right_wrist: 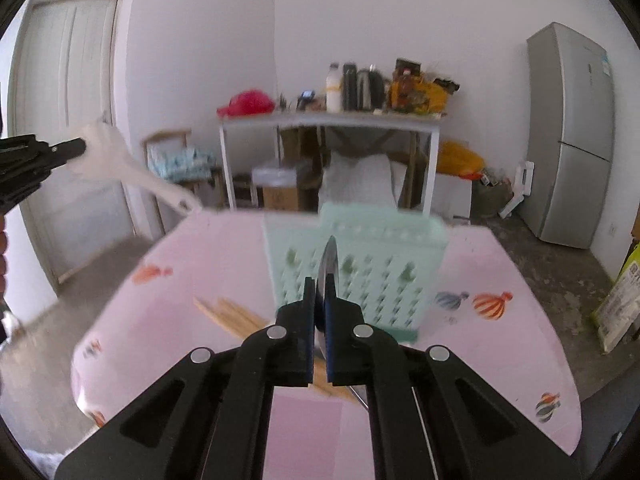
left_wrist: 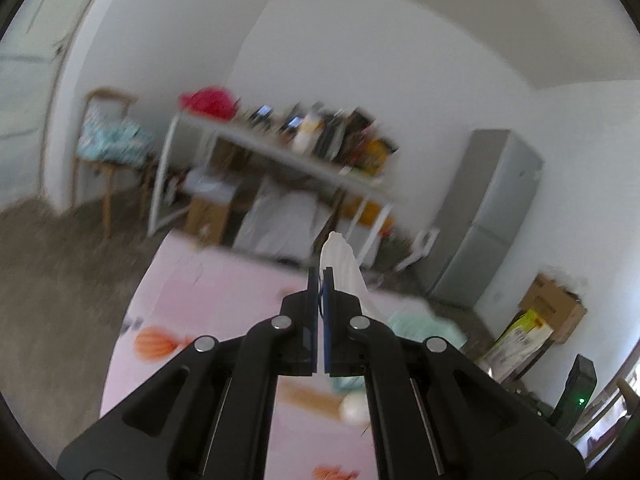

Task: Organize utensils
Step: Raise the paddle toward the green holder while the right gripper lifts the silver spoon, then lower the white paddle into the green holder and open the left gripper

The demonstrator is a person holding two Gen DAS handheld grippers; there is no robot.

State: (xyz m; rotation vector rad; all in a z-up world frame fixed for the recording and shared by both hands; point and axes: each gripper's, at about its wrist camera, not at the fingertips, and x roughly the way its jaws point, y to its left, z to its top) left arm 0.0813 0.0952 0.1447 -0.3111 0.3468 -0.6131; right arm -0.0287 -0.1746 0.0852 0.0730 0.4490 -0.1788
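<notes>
On the left, the left gripper point(right_wrist: 82, 146) is raised above the worktop point(right_wrist: 168, 312), its fingers clenched on the broad end of a white plastic spatula point(right_wrist: 120, 164). It looks light and stiff, its long handle drooping free, so it could swing. At centre, the right gripper point(right_wrist: 319, 292) pinches what seems, through blur, a metal spoon point(right_wrist: 330, 258) edge-on: thin, hard and slippery, best held near the neck. Just beyond stands the mint utensil holder point(right_wrist: 360, 272). Wooden chopsticks point(right_wrist: 228, 314) lie on the pink cloth.

Both wrist views near, over pink table point(right_wrist: 500, 264), facing cluttered shelf point(left_wrist: 288, 156).
</notes>
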